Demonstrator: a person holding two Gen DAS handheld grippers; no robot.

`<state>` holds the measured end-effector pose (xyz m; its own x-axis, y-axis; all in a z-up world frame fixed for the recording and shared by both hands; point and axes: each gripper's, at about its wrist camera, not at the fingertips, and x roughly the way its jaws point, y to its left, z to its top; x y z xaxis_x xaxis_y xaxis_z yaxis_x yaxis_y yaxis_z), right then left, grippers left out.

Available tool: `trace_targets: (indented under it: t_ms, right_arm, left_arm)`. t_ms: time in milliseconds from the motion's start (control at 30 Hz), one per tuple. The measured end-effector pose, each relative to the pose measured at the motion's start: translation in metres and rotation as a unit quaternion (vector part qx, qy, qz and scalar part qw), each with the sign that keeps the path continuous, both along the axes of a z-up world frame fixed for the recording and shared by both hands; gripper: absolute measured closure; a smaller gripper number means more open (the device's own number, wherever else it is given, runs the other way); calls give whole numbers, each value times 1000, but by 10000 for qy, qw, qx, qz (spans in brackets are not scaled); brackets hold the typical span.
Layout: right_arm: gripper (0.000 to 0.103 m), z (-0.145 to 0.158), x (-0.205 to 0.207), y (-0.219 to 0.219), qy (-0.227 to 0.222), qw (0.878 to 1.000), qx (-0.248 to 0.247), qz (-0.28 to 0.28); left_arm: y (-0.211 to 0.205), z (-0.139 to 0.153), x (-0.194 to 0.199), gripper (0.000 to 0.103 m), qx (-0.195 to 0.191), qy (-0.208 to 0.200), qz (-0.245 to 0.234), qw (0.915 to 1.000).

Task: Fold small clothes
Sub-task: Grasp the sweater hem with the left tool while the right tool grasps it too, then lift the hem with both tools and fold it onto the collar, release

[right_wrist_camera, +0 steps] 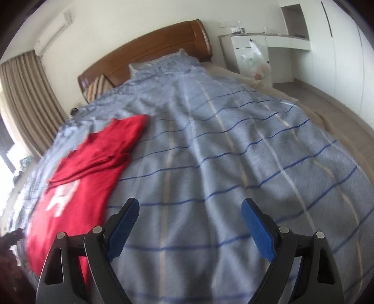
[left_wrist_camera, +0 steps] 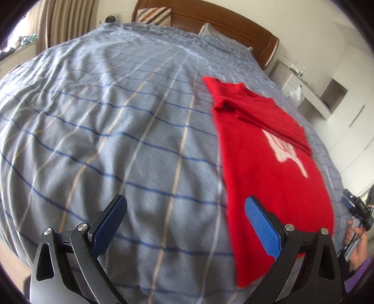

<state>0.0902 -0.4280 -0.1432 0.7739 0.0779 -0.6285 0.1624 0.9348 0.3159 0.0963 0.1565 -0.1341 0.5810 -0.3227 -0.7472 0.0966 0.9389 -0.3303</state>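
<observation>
Red shirt (left_wrist_camera: 268, 149) lies flat on the bed (left_wrist_camera: 116, 117), partly folded w/ sleeves tucked in. Long axis runs head-to-foot of the bed, collar end toward the headboard (left_wrist_camera: 233, 25). Left gripper (left_wrist_camera: 184, 210) wide open, empty, just over the shirt's near hem. Right gripper (right_wrist_camera: 190, 210) also wide open, empty, beside the shirt.

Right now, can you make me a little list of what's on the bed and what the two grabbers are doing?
garment: red shirt, white print, sleeve folded across it
surface: blue checked bedspread
left gripper: open, empty, above the bedspread beside the shirt
right gripper: open, empty, shirt to its left
background: wooden headboard, striped pillow
</observation>
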Motion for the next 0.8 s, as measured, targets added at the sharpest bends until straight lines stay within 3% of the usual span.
trace_targets:
  t_ms: [200,300,400,467,500,533,567,600,700,800]
  right_arm:
    - [14,-14,-72,76,465,9857,1074,1209]
    - [20,-34,-77,96,744,9766,1524,1322]
    - [27,-43,-72,108,804,9736,1637,1370]
    - [39,-47,-68,115,820,9730,1655,1387]
    - [45,-49,-66,117,899,9733,1612,1366]
    - [62,-51,-62,118,1012,9733,1563,1341]
    - [93,-52,-60,119,1065,9733,1524,1349]
    - [98,-52,-60,121,1103,9735,1456,1376]
    - [98,-46,-65,122,1080,9744,1342,1443]
    - [98,-28,-68,118,893,9758,1361,1459]
  left_arm:
    - [-31,-12,-34,3,-74,253,-633,9976]
    - [-51,-16,-36,19,120,303,-802,9962]
    - [-57,-18,-37,29,338,337,-737,9961]
    - [-54,-19,-39,40,306,417,-600,9969]
    - [-53,-20,-40,51,282,475,-537,9970]
    - [-53,-20,-40,67,254,536,-514,9969]
    - [-54,-21,-42,76,213,582,-542,9966]
    - [-55,-21,-42,97,145,638,-618,9959]
    - [-58,-17,-47,101,149,592,-699,9957]
    - [-52,-5,-53,101,-233,527,-742,9956]
